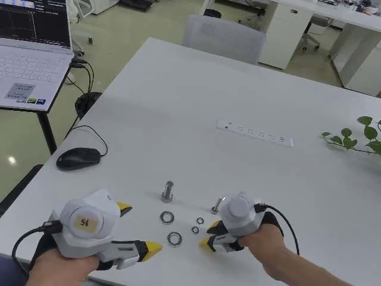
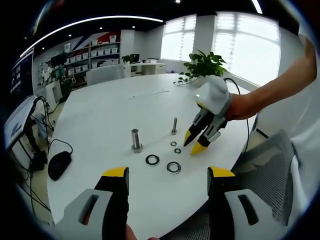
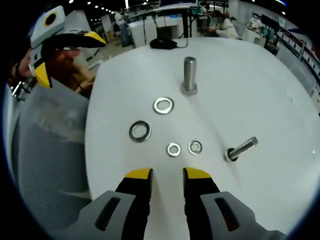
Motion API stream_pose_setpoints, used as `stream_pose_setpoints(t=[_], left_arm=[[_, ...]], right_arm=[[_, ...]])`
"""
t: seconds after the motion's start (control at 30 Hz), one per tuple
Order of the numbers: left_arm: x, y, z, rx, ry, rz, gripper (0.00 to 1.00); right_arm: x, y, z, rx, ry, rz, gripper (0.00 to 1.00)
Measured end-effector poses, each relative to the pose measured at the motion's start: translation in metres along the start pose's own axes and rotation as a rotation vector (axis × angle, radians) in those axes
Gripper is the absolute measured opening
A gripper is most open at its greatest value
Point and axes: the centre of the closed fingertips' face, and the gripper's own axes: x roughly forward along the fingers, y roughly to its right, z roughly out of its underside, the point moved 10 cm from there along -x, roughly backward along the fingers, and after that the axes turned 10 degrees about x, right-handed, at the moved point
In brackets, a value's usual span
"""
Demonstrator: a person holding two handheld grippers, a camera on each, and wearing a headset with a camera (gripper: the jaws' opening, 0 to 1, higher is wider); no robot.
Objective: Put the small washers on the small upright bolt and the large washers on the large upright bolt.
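Observation:
On the white table (image 1: 178, 119) a large bolt (image 1: 167, 192) and a small bolt (image 1: 216, 205) stand upright on their heads. Two large washers (image 1: 166, 217) (image 1: 174, 239) and two small washers (image 1: 200, 221) (image 1: 195, 230) lie flat in front of them. My left gripper (image 1: 138, 227) is wide open near the table's front edge, with the nearer large washer (image 2: 173, 167) just ahead of its jaws. To its right, my right gripper (image 1: 209, 235) is open with a narrow gap and holds nothing. The small washers (image 3: 174, 149) (image 3: 195, 147) lie just beyond its tips.
A black mouse (image 1: 78, 158) with its cable lies at the table's left edge. A white power strip (image 1: 255, 132) sits farther back and a plant (image 1: 357, 137) at the right. A laptop (image 1: 33, 53) stands on a side table to the left, a grey chair (image 1: 223, 39) behind.

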Motion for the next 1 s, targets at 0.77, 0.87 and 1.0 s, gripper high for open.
stream_pose_setpoints(t=[0.77, 0.87, 1.0], left_arm=[[0.0, -0.003, 0.002, -0.006, -0.006, -0.005, 0.63], [-0.001, -0.004, 0.002, -0.004, -0.006, -0.006, 0.63], [0.0, -0.004, 0.001, -0.001, -0.003, -0.007, 0.63]], right_arm=[[0.015, 0.007, -0.032, -0.36, -0.141, -0.057, 0.22], [0.015, 0.006, -0.035, -0.404, -0.158, -0.07, 0.22], [0.016, 0.006, -0.037, -0.446, -0.177, -0.084, 0.22]])
